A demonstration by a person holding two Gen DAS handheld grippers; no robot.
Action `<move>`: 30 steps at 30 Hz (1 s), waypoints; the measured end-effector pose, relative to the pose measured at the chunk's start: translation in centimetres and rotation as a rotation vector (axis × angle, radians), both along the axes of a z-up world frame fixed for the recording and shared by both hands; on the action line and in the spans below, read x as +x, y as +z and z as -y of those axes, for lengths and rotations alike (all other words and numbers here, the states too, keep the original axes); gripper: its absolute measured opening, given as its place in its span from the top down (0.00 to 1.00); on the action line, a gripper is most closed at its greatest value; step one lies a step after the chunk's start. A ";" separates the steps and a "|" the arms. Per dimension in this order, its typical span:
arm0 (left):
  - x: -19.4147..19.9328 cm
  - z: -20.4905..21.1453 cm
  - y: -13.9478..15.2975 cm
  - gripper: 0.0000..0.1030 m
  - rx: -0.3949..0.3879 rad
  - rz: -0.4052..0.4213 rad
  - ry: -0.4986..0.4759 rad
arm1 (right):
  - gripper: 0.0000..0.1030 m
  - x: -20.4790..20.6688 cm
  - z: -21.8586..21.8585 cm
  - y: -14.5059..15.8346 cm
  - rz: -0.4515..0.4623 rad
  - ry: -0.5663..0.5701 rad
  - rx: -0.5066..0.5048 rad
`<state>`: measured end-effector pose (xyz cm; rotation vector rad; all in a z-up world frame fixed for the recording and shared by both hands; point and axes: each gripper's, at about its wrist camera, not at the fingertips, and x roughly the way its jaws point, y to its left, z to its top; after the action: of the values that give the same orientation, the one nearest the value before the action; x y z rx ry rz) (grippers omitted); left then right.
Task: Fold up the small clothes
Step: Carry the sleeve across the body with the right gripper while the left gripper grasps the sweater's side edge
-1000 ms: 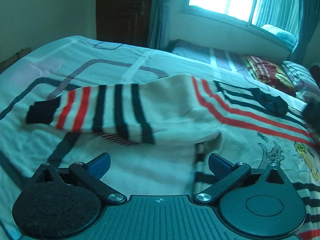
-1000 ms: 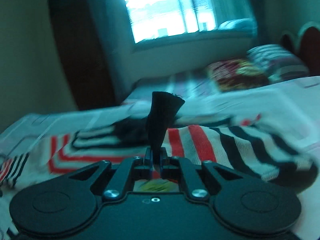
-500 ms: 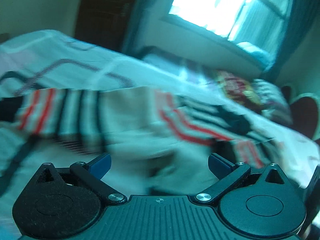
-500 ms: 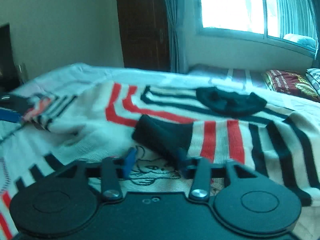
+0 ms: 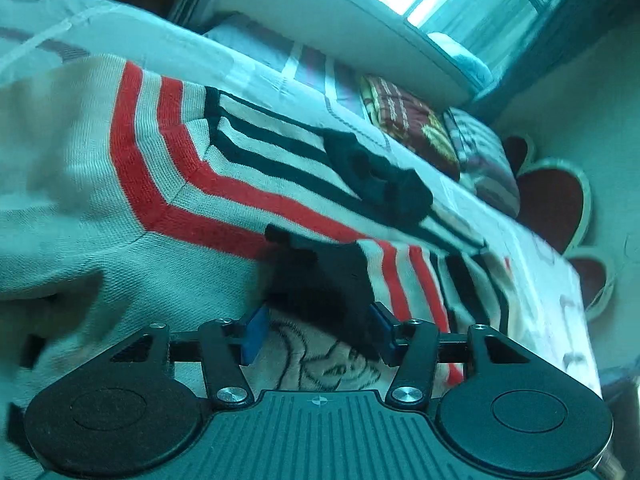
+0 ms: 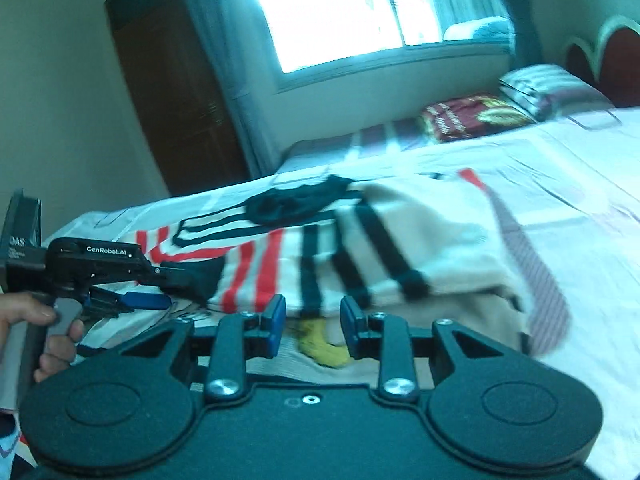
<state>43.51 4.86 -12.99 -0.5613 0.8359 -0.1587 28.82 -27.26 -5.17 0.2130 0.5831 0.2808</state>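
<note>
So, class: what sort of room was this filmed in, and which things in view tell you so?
Most likely a bedroom in a home. A wide bed fills the view, pillows lie at its head beside a curved headboard, and a curtained window lights it. A striped sweater is spread on the bed.

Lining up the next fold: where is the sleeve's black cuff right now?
In the left wrist view the black cuff lies on the sweater's chest, just ahead of the open left hand-held gripper, below the black collar.

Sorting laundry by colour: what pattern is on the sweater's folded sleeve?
Cream with red and black stripes and a black cuff; sleeve clearest in the right wrist view.
</note>
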 end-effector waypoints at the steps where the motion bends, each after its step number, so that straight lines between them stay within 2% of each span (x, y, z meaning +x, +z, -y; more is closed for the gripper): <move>1: 0.2 -0.2 -0.2 0.47 -0.034 0.000 0.016 | 0.70 -0.2 0.6 -0.1 -0.002 -0.015 0.009; 5: 0.3 -1.0 -1.3 0.48 -0.160 -0.002 0.067 | 0.70 0.0 1.7 -0.7 -0.019 -0.059 0.041; 9: 0.0 -0.9 -2.1 0.48 -0.299 0.024 0.059 | 0.70 0.1 2.1 -0.6 -0.023 -0.070 0.053; 11: -0.3 -0.5 -2.3 0.48 -0.322 0.046 0.063 | 0.70 0.4 2.1 -0.6 -0.028 -0.071 0.066; 12: -0.2 -0.3 -2.6 0.60 -0.320 0.046 0.065 | 0.70 0.5 2.1 -0.7 -0.032 -0.074 0.072; 15: 0.8 0.8 -3.4 0.87 -0.205 0.005 0.085 | 0.70 0.9 2.4 -0.8 -0.049 -0.092 0.092; 18: 0.8 1.7 -3.7 0.93 -0.150 0.024 0.090 | 0.70 1.0 2.5 -1.0 -0.059 -0.117 0.097; 23: -0.5 2.7 -1.5 0.94 -0.048 0.104 0.094 | 0.70 1.5 3.3 -1.5 -0.088 -0.186 0.125; 24: -0.6 2.9 -1.0 0.94 -0.030 0.113 0.084 | 0.66 1.6 3.6 -1.7 -0.096 -0.203 0.146; 26: -1.1 2.3 -0.7 0.94 0.035 0.094 0.078 | 0.64 1.9 4.5 -2.2 -0.115 -0.234 0.216; 30: -1.6 0.7 -0.9 0.94 0.016 0.076 0.097 | 0.64 2.8 6.8 -3.4 -0.158 -0.302 0.381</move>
<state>41.94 4.14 -13.92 -0.5765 0.7338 -0.0840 31.61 -34.08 -8.60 0.6901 0.6409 0.0790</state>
